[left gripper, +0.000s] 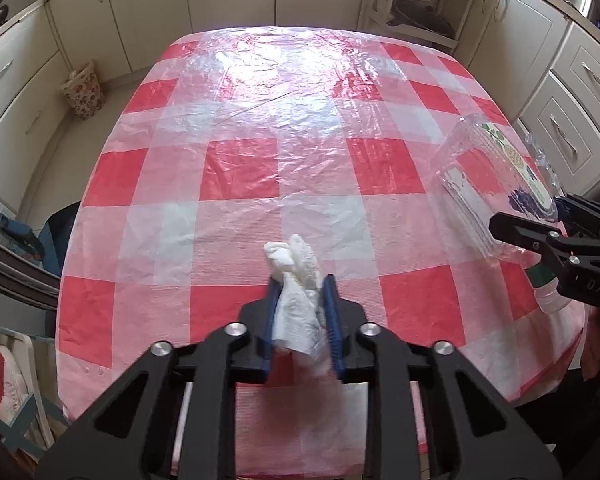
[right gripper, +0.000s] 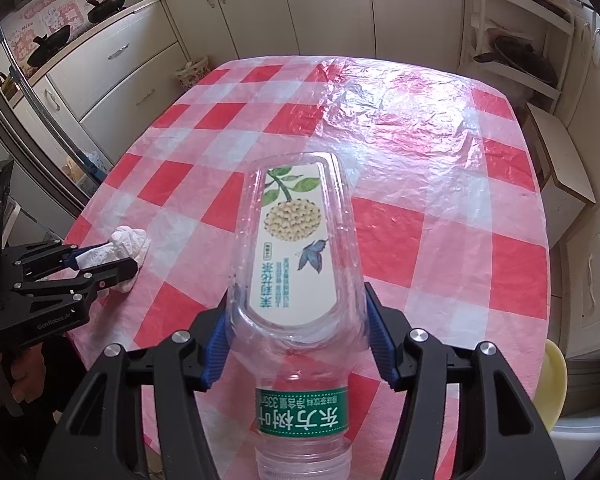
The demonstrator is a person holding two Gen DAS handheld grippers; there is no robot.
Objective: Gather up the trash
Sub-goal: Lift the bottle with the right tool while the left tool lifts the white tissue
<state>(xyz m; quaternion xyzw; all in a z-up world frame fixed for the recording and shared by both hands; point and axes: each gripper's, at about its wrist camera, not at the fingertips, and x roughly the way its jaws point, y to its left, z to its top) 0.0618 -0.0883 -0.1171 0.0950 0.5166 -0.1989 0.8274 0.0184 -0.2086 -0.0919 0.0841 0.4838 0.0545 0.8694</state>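
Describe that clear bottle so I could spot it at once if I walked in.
Find the table with the red and white checked tablecloth. Over its near edge the right gripper clamps an empty clear plastic bottle, neck toward the camera. It bears a white label with a berry cluster and a butterfly plus a green neck band, unlike the crumpled white tissue in the left gripper.

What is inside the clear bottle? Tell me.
The plastic bottle looks empty: the red-and-white checked tablecloth shows through its clear walls. Its labels hide part of the interior, and the neck runs out of view.
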